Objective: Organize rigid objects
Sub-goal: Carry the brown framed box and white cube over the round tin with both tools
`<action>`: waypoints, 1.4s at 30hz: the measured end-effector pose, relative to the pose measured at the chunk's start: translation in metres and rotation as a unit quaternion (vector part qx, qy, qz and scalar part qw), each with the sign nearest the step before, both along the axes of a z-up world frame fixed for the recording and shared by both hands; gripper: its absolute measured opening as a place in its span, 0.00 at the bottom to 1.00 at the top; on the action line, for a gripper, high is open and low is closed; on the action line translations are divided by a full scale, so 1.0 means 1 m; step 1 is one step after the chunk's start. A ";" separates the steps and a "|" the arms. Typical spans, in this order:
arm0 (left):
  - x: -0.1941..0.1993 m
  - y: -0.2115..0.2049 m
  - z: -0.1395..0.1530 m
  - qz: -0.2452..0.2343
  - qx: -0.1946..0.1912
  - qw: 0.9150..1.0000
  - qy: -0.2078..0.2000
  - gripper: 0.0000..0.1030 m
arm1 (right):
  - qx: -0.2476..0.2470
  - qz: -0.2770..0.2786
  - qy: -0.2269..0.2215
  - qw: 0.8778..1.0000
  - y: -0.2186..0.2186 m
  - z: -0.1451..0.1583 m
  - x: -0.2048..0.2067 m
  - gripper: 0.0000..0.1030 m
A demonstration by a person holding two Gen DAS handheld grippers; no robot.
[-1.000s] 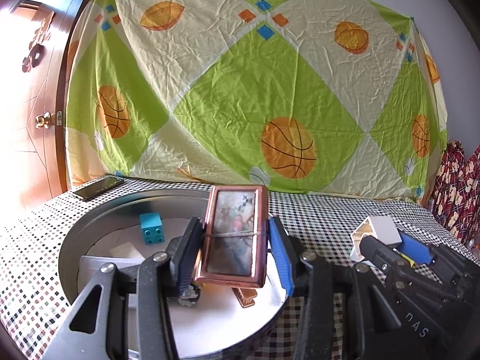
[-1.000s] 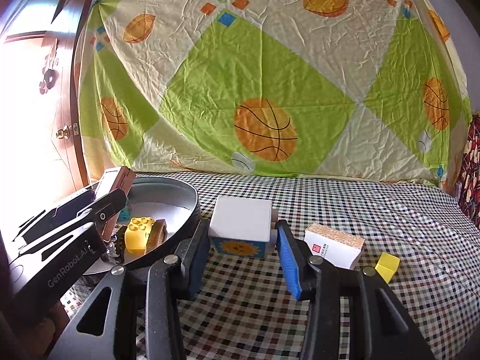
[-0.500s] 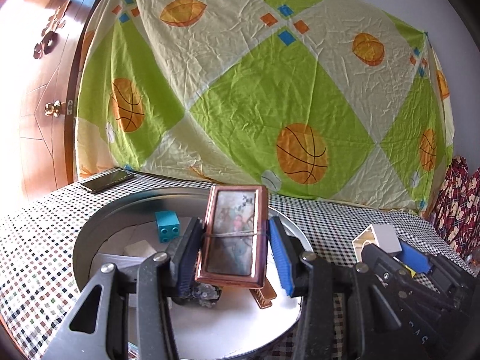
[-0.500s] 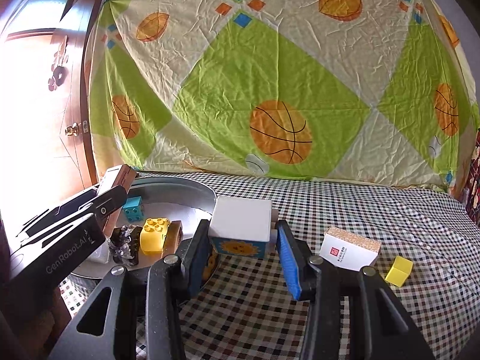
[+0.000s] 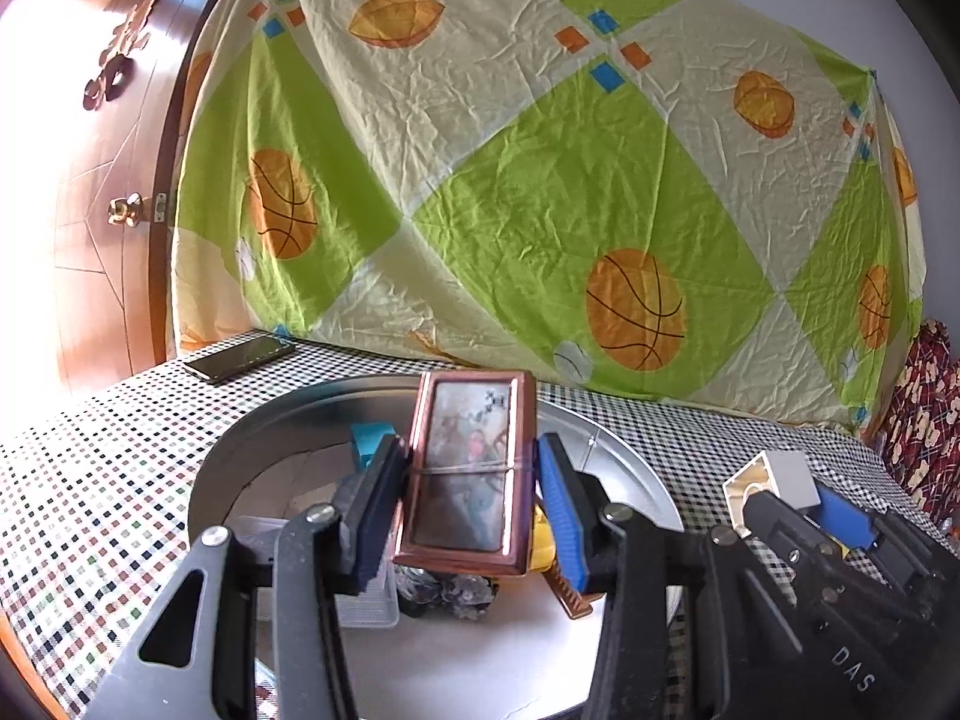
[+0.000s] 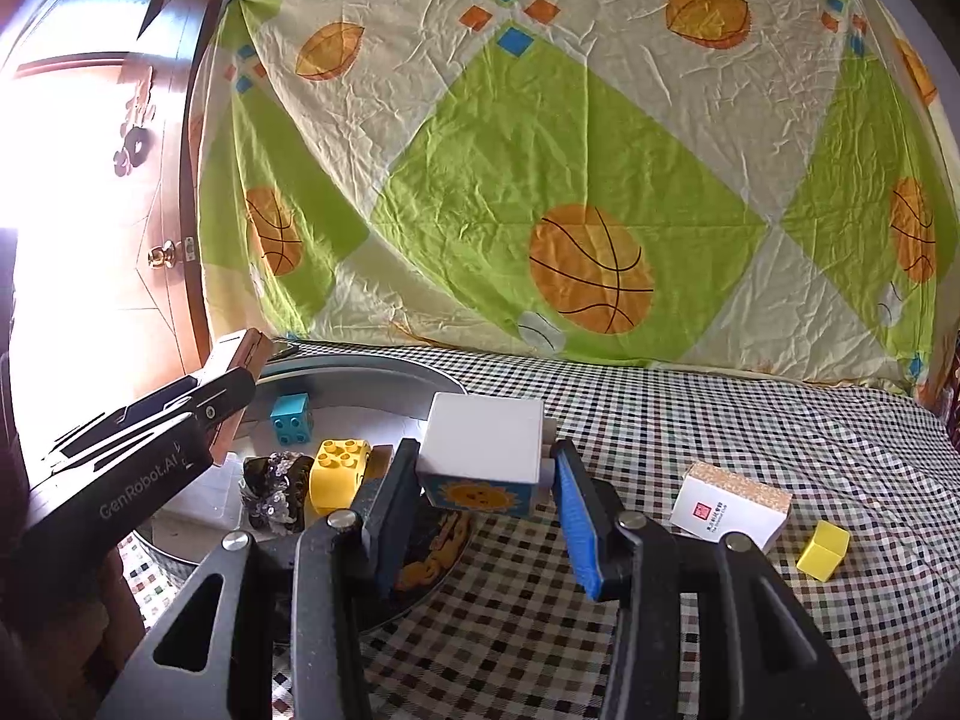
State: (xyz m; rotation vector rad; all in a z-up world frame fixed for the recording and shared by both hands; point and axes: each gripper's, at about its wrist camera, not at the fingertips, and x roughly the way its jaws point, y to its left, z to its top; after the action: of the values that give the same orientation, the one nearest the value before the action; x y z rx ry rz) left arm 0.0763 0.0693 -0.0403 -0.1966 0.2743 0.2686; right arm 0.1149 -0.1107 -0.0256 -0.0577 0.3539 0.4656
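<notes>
Grippers over a metal basin (image 5: 630, 468) on the checked cloth (image 6: 690, 420). Left gripper (image 5: 468, 495) clenched a copper-framed case (image 5: 471, 471) upright above the basin, apparently for dropping among the blue brick (image 6: 291, 417) and yellow brick (image 6: 338, 471) gathered there. Right gripper (image 6: 486, 489) grasped a white sun-printed block (image 6: 483, 450) beside the rim, likely next. Card box (image 6: 729, 507) and yellow cube (image 6: 823, 551) lay apart, unsorted.
</notes>
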 end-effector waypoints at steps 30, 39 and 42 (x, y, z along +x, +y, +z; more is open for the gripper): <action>-0.014 0.035 0.000 0.025 -0.002 1.000 0.008 0.44 | -0.038 0.054 -0.018 0.998 0.038 0.000 -0.008 0.45; -0.016 0.053 -0.003 0.043 -0.006 0.999 0.016 0.44 | -0.031 0.054 -0.022 0.998 0.045 0.001 -0.009 0.45; -0.014 0.058 -0.003 0.043 -0.010 0.999 0.021 0.44 | -0.035 0.056 -0.025 0.997 0.051 0.001 -0.010 0.45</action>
State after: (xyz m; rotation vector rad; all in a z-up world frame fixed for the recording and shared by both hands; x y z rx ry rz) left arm 0.0625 0.1270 -0.0436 -0.2235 0.3100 0.3561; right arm 0.1049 -0.0600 -0.0242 -0.1583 0.3199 0.5617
